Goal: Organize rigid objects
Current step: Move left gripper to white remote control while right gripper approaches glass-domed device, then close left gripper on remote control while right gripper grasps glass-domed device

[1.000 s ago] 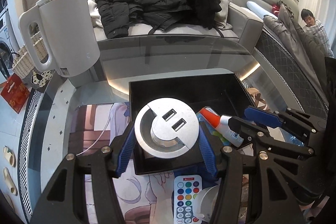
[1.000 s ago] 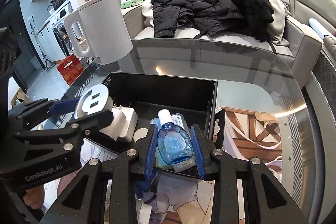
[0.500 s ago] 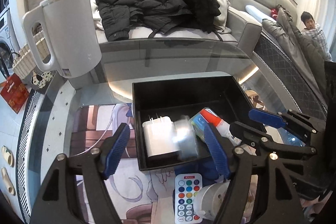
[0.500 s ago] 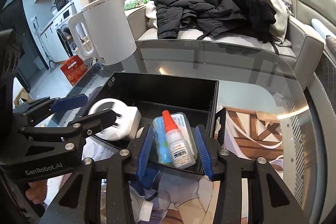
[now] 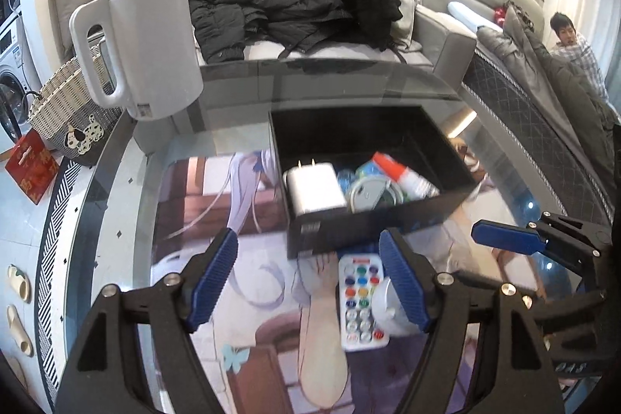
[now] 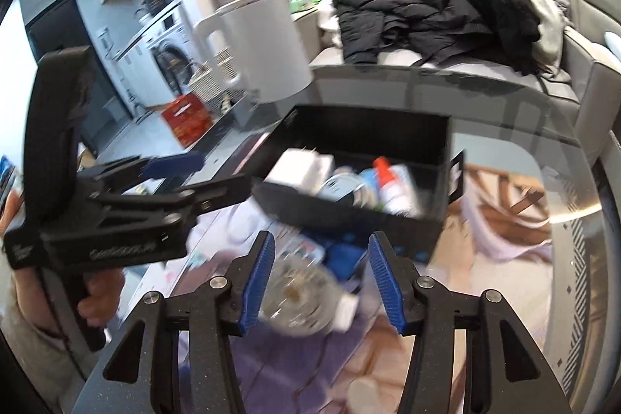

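Left gripper [image 6: 186, 177] body, at nine o'clock in the right wrist view: pale lettering, too blurred to read.
Black box [image 5: 372, 224] front wall: small white label, not legible.
Remote control [image 5: 361, 301], at six o'clock of the box: coloured buttons, markings too small to read.
Red box [image 5: 33, 165] on the floor, nine o'clock: gold characters, illegible.
Kettle [image 5: 147, 45] base sticker: unreadable.

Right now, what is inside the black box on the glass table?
Inside the black box lie a white plug adapter, a round silver piece and a white bottle with a red cap. Something blue and green shows beneath them; the box floor under the pile is covered.
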A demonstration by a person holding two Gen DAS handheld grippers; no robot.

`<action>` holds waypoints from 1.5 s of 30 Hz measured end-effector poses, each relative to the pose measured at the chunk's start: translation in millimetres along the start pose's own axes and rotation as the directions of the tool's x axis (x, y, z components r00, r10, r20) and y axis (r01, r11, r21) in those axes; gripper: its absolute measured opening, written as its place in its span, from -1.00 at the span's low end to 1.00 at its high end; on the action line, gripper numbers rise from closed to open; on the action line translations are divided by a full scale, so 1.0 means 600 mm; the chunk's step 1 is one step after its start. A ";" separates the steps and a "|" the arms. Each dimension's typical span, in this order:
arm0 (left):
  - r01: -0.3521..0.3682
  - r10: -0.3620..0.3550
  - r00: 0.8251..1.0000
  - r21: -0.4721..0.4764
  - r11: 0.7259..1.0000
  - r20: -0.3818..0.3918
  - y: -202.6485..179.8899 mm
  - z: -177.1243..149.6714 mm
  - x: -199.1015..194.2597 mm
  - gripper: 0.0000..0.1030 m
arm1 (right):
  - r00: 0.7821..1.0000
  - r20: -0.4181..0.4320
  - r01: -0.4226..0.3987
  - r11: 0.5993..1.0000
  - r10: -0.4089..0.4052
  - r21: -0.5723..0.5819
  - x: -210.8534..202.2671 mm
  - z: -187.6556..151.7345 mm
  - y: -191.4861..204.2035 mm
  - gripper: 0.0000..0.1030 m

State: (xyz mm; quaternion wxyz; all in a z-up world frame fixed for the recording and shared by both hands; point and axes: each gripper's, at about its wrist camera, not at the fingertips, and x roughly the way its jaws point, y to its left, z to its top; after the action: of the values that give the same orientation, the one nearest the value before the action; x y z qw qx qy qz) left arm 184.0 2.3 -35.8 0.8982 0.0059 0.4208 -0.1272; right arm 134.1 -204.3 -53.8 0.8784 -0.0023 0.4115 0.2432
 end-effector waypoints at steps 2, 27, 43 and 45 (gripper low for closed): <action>-0.016 0.016 1.000 0.018 1.000 -0.017 -0.003 -0.013 0.004 0.48 | 1.000 -0.020 -0.007 1.000 0.006 -0.028 0.003 -0.016 0.016 0.02; -0.031 0.068 0.983 0.216 0.976 -0.168 -0.107 -0.076 0.102 0.50 | 0.992 -0.055 0.110 0.994 -0.111 -0.028 0.004 -0.039 -0.042 0.06; -0.018 0.045 0.981 0.144 0.989 -0.186 -0.056 -0.091 0.079 -0.26 | 0.990 -0.096 0.099 0.994 -0.104 -0.052 0.042 -0.050 -0.030 0.52; -0.019 0.045 0.981 0.138 0.990 -0.186 -0.050 -0.095 0.076 -0.26 | 0.990 -0.099 0.098 0.993 -0.104 -0.069 0.048 -0.050 -0.021 0.52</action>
State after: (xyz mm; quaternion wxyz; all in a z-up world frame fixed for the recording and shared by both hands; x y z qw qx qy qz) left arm 161.8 -30.1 -104.2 0.8536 0.0858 0.4944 -0.1399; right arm 133.5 -209.4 -96.7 0.8669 -0.0637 0.4471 0.2112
